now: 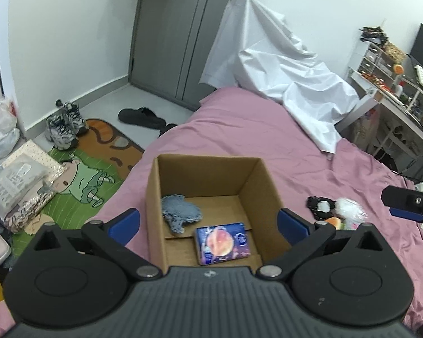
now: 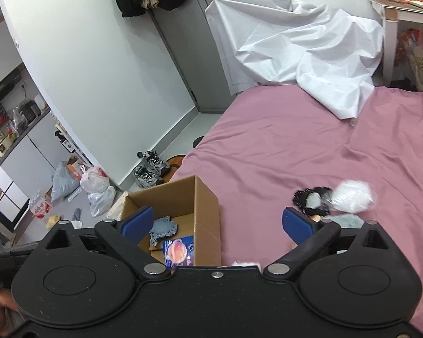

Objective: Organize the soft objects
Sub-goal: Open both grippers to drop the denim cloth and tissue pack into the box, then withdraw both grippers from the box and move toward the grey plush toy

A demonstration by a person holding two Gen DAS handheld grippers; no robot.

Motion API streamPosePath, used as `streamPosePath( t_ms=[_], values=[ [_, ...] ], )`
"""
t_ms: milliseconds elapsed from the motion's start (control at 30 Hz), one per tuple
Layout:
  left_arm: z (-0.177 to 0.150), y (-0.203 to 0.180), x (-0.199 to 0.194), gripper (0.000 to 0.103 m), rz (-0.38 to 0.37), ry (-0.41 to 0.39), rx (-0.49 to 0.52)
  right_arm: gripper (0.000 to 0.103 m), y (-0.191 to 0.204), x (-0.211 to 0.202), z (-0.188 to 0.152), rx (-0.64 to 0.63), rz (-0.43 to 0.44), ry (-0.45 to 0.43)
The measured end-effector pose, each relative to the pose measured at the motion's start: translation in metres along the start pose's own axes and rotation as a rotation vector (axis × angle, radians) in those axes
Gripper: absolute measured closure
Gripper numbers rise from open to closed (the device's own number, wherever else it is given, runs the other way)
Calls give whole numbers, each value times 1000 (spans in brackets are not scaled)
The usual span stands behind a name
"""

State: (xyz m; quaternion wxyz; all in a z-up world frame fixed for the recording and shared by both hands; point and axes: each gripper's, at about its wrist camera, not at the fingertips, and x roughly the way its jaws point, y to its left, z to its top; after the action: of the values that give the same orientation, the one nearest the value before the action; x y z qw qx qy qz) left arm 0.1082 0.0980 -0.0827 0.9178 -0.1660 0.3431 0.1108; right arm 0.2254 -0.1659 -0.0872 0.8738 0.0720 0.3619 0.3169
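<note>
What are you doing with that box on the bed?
A person is tidying soft things into the cardboard box on the pink bed, using a gripper in each hand. A fuzzy blue cloth and a small colourful packet already lie inside. Both the left gripper and right gripper are open and empty. More soft things wait on the bed, right of the box.

The pink bed (image 1: pixel 239 129) carries a cardboard box (image 1: pixel 268 186), white sheet (image 1: pixel 290 84) and soft toys (image 1: pixel 335 208).
</note>
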Motion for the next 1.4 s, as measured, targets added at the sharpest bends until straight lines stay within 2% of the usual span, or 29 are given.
streamPosePath(
  t_ms=[200, 433, 567, 667, 800, 1000, 1400],
  values=[
    [-5, -12, -12, 0, -16, -7, -15, 0, -12, -18, -10, 0, -12, -8],
    [-6, -30, -26, 0, -17, 17, 27, 0, -27, -40, -18, 13, -1, -28],
    [-8, -45, -34, 0, -10, 18, 86, 0, -35, -51, -21, 23, 5, -26],
    [-11, -51, -36, 0, -26, 29, 73, 0, -39, -60, -21, 8, -6, -24],
    [-14, -61, -32, 0, -3, 68, 88, 0, -48, -71, -24, 7, -18, -30],
    [-13, -73, -31, 0, 17, 79, 136, 0, -64, -82, -33, 13, -44, -16],
    [-10, -102, -11, 1, -105, 106, 215, 1, -94, -86, -41, 73, -67, -20]
  ],
)
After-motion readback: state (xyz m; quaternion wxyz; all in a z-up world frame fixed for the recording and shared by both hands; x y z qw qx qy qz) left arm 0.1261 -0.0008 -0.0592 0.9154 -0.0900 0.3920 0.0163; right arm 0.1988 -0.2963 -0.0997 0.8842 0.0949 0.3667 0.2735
